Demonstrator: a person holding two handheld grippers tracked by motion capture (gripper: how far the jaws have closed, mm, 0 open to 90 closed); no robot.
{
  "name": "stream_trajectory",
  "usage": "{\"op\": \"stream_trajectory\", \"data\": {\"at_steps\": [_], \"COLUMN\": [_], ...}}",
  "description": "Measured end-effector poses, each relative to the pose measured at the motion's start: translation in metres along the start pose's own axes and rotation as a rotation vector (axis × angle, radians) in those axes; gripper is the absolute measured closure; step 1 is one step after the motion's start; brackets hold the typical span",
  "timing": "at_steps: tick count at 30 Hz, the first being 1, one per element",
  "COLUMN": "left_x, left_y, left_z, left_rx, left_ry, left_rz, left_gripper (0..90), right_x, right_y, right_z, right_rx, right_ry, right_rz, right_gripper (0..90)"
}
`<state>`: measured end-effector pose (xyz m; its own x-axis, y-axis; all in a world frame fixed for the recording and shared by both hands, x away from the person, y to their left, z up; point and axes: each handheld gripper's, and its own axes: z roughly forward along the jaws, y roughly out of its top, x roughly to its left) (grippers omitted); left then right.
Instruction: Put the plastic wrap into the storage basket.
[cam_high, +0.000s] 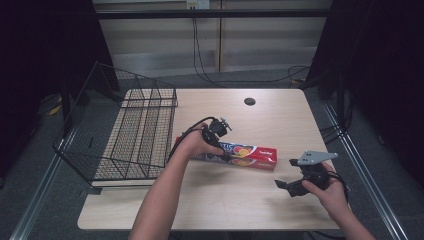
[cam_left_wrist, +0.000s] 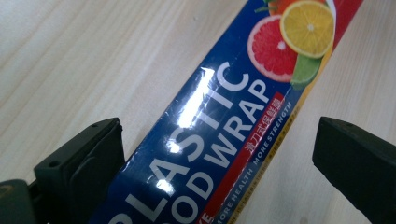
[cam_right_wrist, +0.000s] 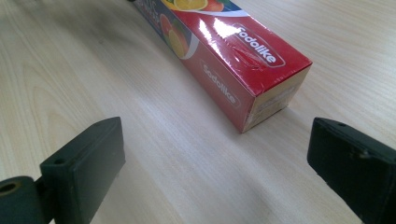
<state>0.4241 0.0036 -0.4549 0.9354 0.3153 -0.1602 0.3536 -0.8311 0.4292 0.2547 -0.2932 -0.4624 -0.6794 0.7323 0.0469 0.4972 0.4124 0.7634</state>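
the pale wood-grain rectangular surface carries a long red and blue cardboard box of plastic food wrap lying flat near its middle, and a black wire mesh basket along its left edge.

A wire basket sits at the left of the table. A plastic wrap box lies mid-frame, just right of it; a round hole lies above.

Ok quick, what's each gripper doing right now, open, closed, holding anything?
Left gripper: open, jaws straddling the plastic wrap box, not clamped.
Right gripper: open, holding nothing, short of the box's red end.
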Motion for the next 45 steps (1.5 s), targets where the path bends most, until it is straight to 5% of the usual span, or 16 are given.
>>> {"op": "stream_trajectory", "data": {"at_steps": [5,9,13,19,20,24,26,31,37,43,45], "left_x": [-0.009,-0.012,-0.013,-0.017,-0.019,-0.021,-0.023,-0.023,-0.023,-0.022,-0.022], "left_y": [0.003,0.007,0.009,0.016,0.02,0.025,0.029,0.036,0.04,0.042,0.042], "left_z": [0.007,0.011,0.012,0.009,0.009,0.01,0.008,-0.007,-0.03,-0.051,-0.061], "left_rx": [0.058,0.081,0.1,0.111,0.128,0.154,0.161,0.186,0.14,0.14,0.134], "left_ry": [0.03,0.076,0.078,0.048,0.048,0.058,0.041,0.048,0.048,0.077,0.085], "left_rz": [0.042,0.065,0.07,0.016,-0.037,-0.035,-0.088,-0.112,-0.203,-0.22,-0.268], "left_gripper": [5.2,16.1,19.3,40.0,42.7,43.9,44.1,44.3,44.5,44.5,44.5], "right_x": [0.001,0.001,0.0,-0.001,-0.001,-0.002,-0.003,-0.002,-0.002,-0.002,-0.001], "right_y": [0.0,0.001,0.0,0.001,0.001,0.001,0.001,0.001,0.001,0.001,0.001], "right_z": [0.0,-0.001,-0.001,0.0,-0.001,-0.002,-0.002,-0.002,-0.002,-0.002,-0.003], "right_rx": [0.0,-0.003,-0.005,-0.007,-0.008,-0.016,-0.018,-0.019,-0.022,-0.023,-0.024], "right_ry": [-0.003,-0.006,-0.003,-0.005,-0.003,-0.008,-0.005,-0.002,-0.007,-0.006,-0.004], "right_rz": [0.002,0.004,0.008,0.007,0.011,0.014,0.017,0.017,0.015,0.015,0.015], "right_gripper": [3.9,3.9,3.9,4.0,4.0,4.0,4.0,4.0,4.0,4.0,4.0]}}
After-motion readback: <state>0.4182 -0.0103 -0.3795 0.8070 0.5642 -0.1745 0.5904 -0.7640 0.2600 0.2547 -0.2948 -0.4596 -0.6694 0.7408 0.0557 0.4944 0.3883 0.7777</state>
